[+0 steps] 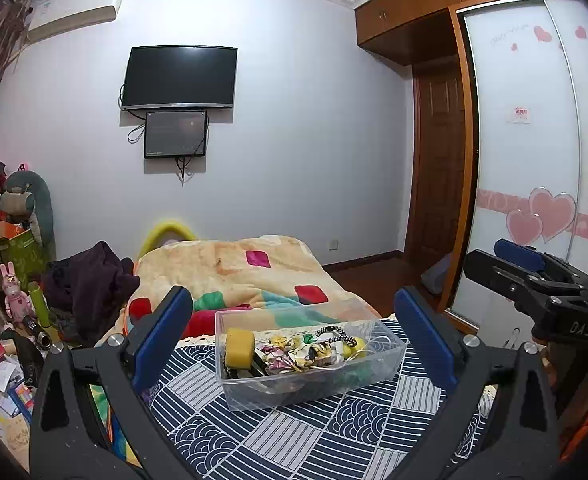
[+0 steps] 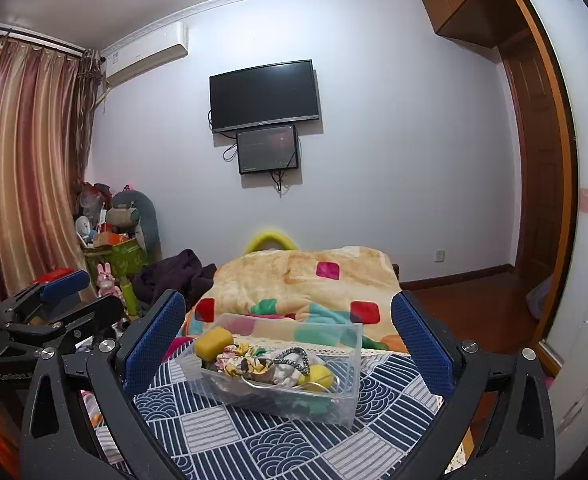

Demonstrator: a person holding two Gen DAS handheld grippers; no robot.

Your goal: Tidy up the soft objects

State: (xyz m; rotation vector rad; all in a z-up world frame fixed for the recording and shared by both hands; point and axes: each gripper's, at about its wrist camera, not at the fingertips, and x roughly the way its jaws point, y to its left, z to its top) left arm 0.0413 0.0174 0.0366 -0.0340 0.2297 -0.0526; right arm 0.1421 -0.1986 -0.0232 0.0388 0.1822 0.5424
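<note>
A: One clear bin [image 1: 309,364] holds the whole lot, sitting on the blue-and-white patterned cloth [image 1: 294,436] at the near end of the bed, between both claws.

B: What's in it?

A: A yellow sponge [image 1: 240,347] at the left end, blocky with rounded corners. Floral scrunchies [image 1: 290,354] in the middle, puffy gathered fabric. A black-and-white braided band [image 1: 335,334] draped on top, and a small yellow ball [image 2: 315,376] toward the right. There's something dark underneath that I can't make out.

B: How would they handle?

A: Light and squashy, I'd judge. The sponge should compress and spring back, so pinch it across its short sides. The scrunchies will bunch, so take a fold of cloth rather than the whole ring. The band looks limp and may snag a thin pale wire or cord lying among the things, so lift slowly.

B: And the bin?

A: Thin stiff plastic, smooth walls, probably slippery and easy to shove across the cloth. I'd hold a wall if it slides.

B: Claws?

A: The left claw [image 1: 294,332] is spread wide and empty, and its blue textured pads [image 1: 162,336] frame the bin. The right claw [image 2: 290,336] is likewise wide apart with nothing in it. Neither touches the bin.

B: Beyond that?

A: A fleecy peach blanket [image 1: 238,268] with coloured squares lies farther up the bed, with dark clothes [image 1: 90,280] heaped to its left.
</note>
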